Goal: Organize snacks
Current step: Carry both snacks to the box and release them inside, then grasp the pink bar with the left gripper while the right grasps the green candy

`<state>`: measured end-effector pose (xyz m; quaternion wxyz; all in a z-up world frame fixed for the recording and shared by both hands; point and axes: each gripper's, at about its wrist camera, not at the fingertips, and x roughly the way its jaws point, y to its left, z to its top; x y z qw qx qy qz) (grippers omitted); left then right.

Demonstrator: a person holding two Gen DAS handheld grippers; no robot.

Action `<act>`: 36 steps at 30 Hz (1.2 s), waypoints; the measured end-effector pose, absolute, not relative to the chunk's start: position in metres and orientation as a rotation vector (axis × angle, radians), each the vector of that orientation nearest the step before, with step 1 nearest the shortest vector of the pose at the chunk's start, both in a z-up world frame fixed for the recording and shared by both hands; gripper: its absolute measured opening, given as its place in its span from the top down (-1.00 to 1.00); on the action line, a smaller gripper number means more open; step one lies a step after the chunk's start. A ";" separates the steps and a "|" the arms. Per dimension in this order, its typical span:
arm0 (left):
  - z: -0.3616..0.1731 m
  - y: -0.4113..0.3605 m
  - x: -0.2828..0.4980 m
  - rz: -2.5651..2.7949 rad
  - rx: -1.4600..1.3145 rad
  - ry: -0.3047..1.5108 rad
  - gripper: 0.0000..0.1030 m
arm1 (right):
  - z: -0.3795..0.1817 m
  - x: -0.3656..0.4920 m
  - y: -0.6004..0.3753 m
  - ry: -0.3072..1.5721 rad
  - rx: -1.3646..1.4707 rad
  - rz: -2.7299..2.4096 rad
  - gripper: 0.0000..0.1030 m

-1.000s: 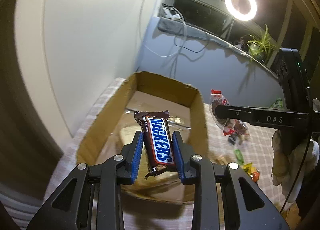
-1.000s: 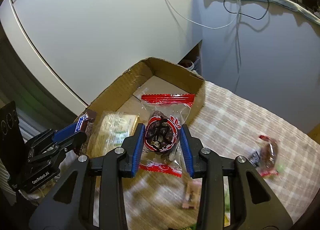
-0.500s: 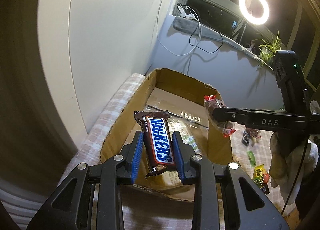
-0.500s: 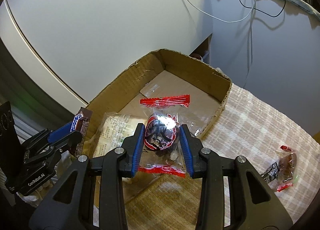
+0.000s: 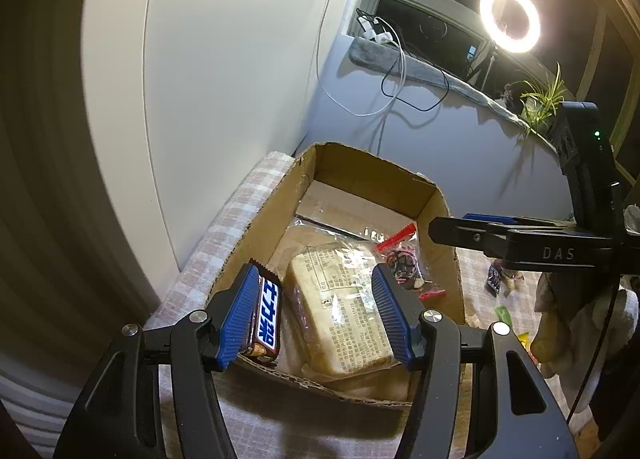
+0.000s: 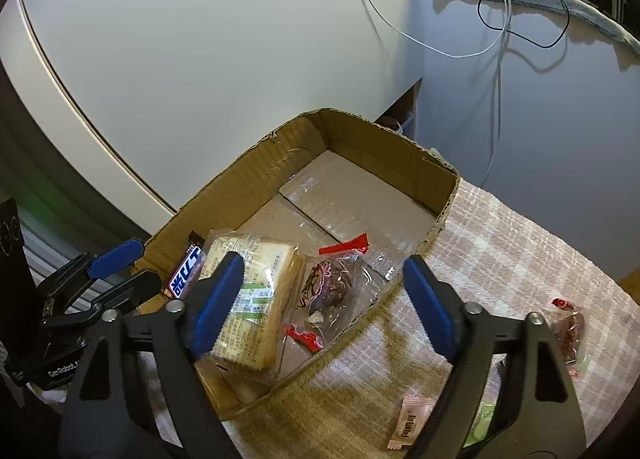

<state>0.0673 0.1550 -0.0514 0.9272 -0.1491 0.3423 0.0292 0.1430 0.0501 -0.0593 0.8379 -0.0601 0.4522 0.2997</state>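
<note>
Both grippers opening over cardboard box (image 6: 256,183): left gripper (image 5: 316,313) wide, Snickers bar (image 5: 267,315) against its left pad; right gripper (image 6: 324,299) grips nothing, red-sealed candy bag (image 6: 328,287) in box.

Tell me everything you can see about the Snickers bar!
The Snickers bar is a small chocolate bar in a shiny brown wrapper with a blue and white logo and crimped ends. It stands on its edge inside the cardboard box, leaning by the left wall, next to the wrapped bread. The left gripper is opening; its left blue pad sits right against the bar, the other pad well clear.
</note>
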 end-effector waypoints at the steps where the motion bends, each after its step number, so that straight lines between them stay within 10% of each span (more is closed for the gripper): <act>1: -0.052 0.155 0.067 0.058 -0.305 0.701 -0.13 | -0.058 0.143 0.050 0.954 -0.129 0.634 -0.64; 36: -0.039 0.024 0.056 -0.247 -0.172 0.720 -0.06 | -0.053 0.077 -0.127 0.977 -0.115 0.471 -0.64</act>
